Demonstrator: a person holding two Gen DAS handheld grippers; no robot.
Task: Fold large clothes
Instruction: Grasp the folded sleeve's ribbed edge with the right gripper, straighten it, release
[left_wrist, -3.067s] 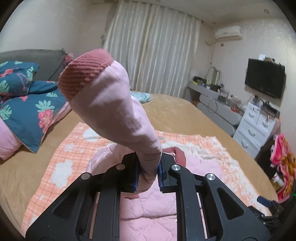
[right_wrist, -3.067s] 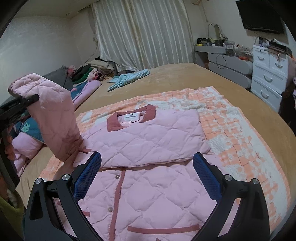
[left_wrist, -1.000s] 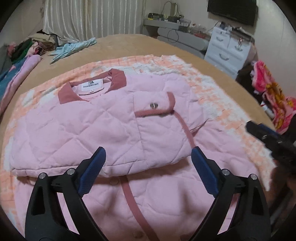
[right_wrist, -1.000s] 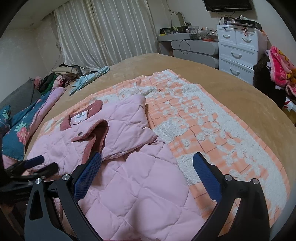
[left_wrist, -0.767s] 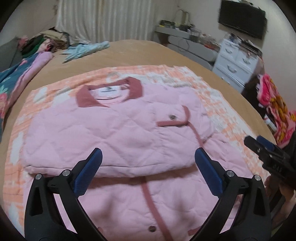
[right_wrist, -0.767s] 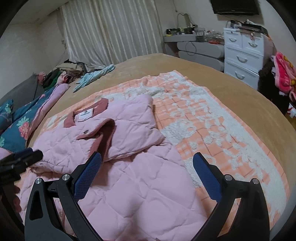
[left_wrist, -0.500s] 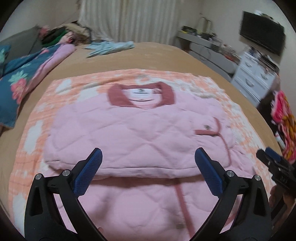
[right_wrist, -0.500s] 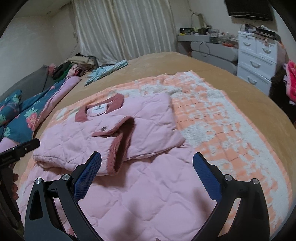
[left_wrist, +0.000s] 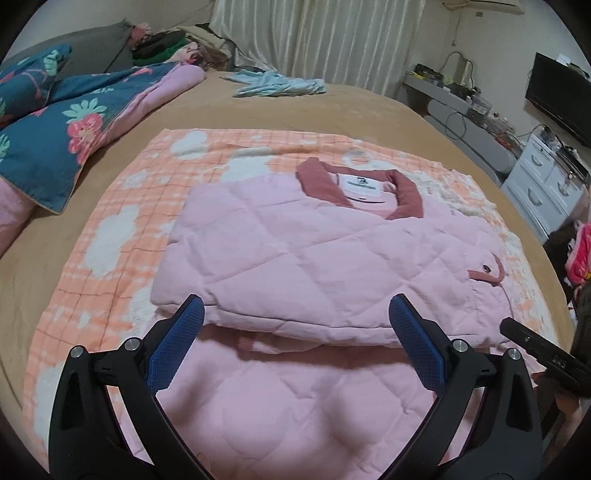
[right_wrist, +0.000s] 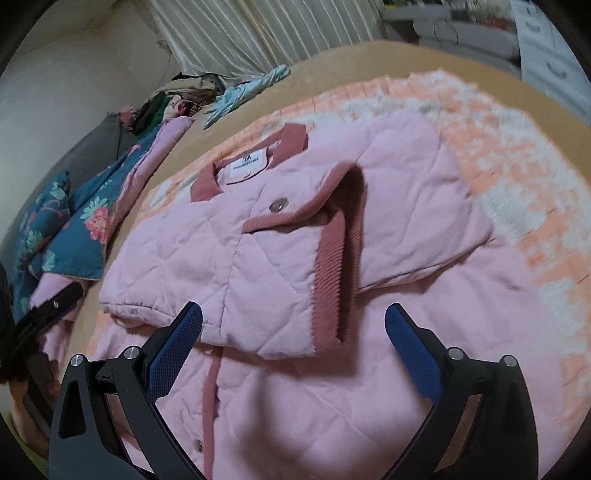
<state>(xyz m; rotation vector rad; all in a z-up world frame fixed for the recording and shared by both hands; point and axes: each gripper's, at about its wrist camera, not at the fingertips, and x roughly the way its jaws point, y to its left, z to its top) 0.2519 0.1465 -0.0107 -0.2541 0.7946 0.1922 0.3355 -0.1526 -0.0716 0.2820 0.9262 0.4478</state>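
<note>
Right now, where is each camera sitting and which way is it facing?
Left wrist: rides on the left gripper, open, over the near hem, looking across the pink jacket toward the curtain; the other gripper shows at right.
Right wrist: on the right gripper, open, tilted down at the folded sleeve cuff.
Shared: jacket, collar label, floral quilt.

jacket (left_wrist: 314, 266) on blanket (left_wrist: 122, 206), quilt (left_wrist: 55, 133) left

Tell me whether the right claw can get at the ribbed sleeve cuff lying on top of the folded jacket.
Probably yes: the right claw hangs open just short of the ribbed cuff, which lies exposed atop the pink jacket with nothing between.
</note>
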